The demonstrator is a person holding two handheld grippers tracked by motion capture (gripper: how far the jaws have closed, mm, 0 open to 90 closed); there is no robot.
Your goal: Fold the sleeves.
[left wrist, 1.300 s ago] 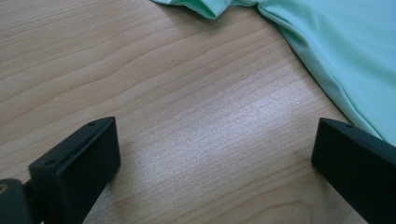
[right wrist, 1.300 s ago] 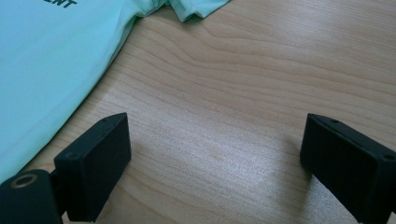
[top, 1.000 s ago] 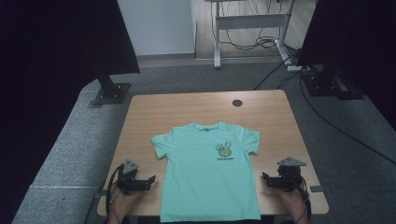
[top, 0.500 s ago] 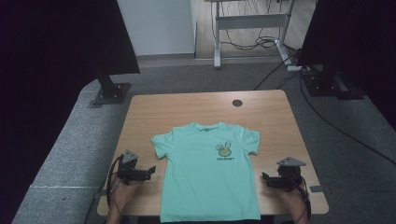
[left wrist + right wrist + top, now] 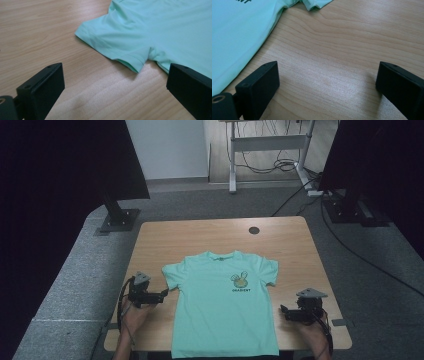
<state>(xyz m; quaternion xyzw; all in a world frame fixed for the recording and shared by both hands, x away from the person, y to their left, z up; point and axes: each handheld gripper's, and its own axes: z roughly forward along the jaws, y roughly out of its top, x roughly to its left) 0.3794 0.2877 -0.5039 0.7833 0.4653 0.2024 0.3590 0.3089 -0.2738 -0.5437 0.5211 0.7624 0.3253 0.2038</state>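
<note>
A mint-green T-shirt (image 5: 222, 305) with a small printed logo lies flat, face up, on the wooden table (image 5: 200, 237), its hem hanging over the near edge. My left gripper (image 5: 162, 295) is open just left of the shirt's left sleeve (image 5: 117, 43), which lies between and ahead of its jaws in the left gripper view. My right gripper (image 5: 283, 311) stands open on bare wood to the right of the shirt's side; the shirt's edge (image 5: 239, 37) passes by its left jaw. Neither holds anything.
A round cable hole (image 5: 254, 230) sits near the table's far edge. Black stands (image 5: 117, 215) and cables (image 5: 350, 250) are on the grey floor beyond. A strip of tape (image 5: 338, 322) marks the table's near right corner.
My left gripper has moved forward and to the right, closer to the shirt's left sleeve. The right gripper has stayed nearly in place.
</note>
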